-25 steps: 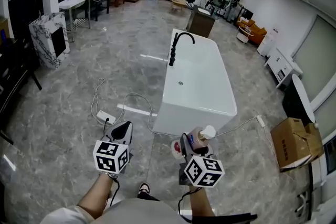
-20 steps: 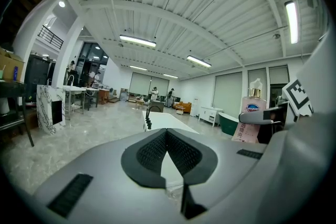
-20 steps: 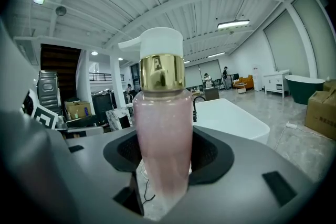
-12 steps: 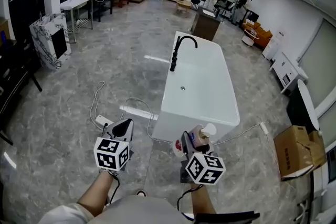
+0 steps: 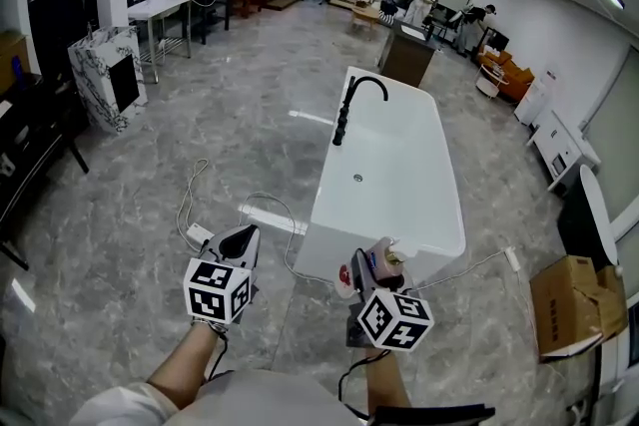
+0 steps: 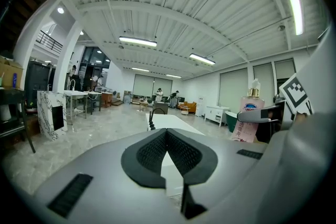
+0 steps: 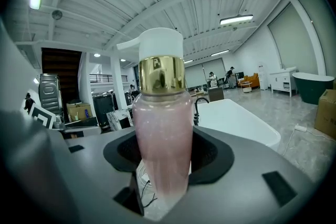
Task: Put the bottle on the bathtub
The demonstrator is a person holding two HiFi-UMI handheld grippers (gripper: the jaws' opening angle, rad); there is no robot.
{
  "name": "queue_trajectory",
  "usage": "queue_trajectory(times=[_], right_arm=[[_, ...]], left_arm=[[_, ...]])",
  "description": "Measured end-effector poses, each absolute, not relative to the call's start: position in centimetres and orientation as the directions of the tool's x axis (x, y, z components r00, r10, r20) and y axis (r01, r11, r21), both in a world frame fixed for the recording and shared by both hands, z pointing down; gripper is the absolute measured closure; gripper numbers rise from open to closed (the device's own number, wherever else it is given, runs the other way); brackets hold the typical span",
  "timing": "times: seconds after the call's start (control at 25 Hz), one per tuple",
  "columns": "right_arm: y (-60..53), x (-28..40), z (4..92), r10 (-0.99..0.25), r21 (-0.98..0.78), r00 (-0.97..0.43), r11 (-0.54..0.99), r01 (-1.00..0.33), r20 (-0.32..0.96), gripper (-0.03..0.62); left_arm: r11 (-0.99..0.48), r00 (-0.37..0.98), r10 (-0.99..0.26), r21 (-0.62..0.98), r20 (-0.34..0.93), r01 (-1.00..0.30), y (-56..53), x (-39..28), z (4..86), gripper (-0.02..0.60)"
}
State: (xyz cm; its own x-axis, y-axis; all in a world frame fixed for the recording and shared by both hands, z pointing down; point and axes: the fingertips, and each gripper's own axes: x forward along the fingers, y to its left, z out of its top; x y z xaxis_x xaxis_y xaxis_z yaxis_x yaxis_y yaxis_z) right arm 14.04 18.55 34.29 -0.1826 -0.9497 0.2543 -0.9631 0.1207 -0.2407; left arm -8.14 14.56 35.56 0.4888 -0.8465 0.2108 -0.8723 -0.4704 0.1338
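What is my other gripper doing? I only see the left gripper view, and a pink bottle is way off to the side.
Observer: The right gripper is shut on that clear pink plastic pump bottle, holding it upright.
Operator: How near is the tub? My gripper hides its end.
Observer: In the head view, the near end of the white rectangular bathtub shows just beyond the right gripper. The bottle isn't set on it yet.
Operator: Anything to trip on?
Observer: A white power strip lies on the grey marbled floor, left of the tub's near end.
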Motion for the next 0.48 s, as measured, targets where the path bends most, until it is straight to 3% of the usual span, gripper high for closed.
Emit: queue_trajectory(times=[0.48], right_arm=[[16.9,16.0,36.0,-0.942,-0.255,-0.171,0.096,-0.962,0.290,0.353]], left_arm=[[-0.467,0.493,-0.836,0.159,0.242,-0.870,12.2,-6.5,37.3,0.566]])
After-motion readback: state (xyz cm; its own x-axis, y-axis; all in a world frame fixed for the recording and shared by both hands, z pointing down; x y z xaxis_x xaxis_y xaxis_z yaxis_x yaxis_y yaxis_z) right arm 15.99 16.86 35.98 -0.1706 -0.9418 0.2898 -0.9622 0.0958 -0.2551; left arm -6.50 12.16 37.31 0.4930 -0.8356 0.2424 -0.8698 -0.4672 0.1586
